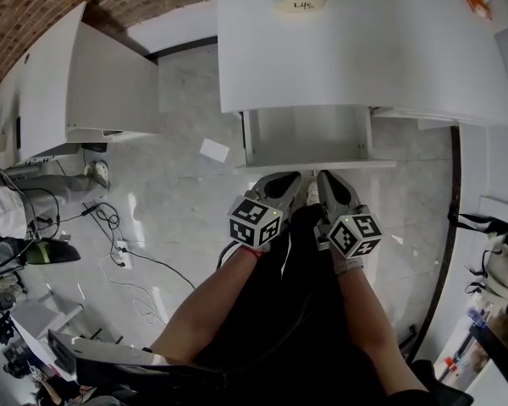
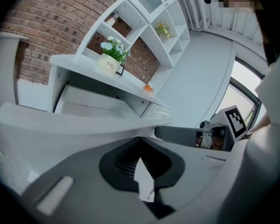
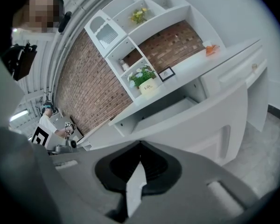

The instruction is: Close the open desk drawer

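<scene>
Shallow white desk drawer [image 1: 309, 142]: pulled out, upper centre | grey left gripper [image 1: 289, 178]: jaws pressed together, tip at drawer front, apparently to push | grey right gripper [image 1: 326, 178]: likewise closed, just beside, sharing the push

White drawer [image 1: 309, 138] and desk [image 1: 356, 57]; red-brown brick wall [image 1: 25, 7] far left; black-and-white checked marker cubes [image 1: 256, 220]; pale grey marbled floor [image 1: 186, 218].

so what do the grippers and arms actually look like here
Both are grey, tapered two-jaw tools. The left gripper and right gripper each carry a white cube with black square markers, and their own views show black ribbed pads inside the jaws. The forearms are bare, no sleeves; a red band sits at the left wrist. The clothing below is black.
</scene>
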Motion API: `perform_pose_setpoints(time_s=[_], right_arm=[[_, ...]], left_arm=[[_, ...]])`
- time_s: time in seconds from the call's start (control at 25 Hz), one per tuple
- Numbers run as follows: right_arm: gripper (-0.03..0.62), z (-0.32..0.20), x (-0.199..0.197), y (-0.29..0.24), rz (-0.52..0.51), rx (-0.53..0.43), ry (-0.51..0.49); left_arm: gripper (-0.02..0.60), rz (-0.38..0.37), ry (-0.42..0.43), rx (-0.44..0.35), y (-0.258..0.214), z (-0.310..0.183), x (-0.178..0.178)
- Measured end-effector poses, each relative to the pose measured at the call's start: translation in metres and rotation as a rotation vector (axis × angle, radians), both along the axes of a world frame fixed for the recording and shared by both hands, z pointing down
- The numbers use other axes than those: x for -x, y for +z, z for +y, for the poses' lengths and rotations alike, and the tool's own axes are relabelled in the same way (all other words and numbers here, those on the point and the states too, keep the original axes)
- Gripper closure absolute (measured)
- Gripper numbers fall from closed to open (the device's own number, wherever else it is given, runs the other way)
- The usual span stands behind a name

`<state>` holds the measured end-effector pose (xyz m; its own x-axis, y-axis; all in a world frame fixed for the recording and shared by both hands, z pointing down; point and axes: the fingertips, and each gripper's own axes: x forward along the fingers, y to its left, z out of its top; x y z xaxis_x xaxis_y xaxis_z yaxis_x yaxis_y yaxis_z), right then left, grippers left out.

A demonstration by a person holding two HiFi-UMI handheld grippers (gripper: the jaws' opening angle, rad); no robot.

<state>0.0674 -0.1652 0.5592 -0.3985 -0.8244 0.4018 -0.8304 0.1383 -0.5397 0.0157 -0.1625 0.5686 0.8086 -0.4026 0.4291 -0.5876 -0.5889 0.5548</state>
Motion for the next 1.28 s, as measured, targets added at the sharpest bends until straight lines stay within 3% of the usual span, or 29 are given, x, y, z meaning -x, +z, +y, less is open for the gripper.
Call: perform_pose_setpoints(time_s=[0.4, 1.28], right_arm=[[0.594, -0.016, 0.0, -0.001, -0.009, 0.027, -0.005], [0.594, -0.068, -0.003, 0.0, -0.045, 0.041, -0.026]], left_arm=[[0.578, -0.034, 0.0, 0.003, -0.001, -0.016, 0.003], [0.58, -0.034, -0.118, 0.002, -0.004, -0.071, 0.012]])
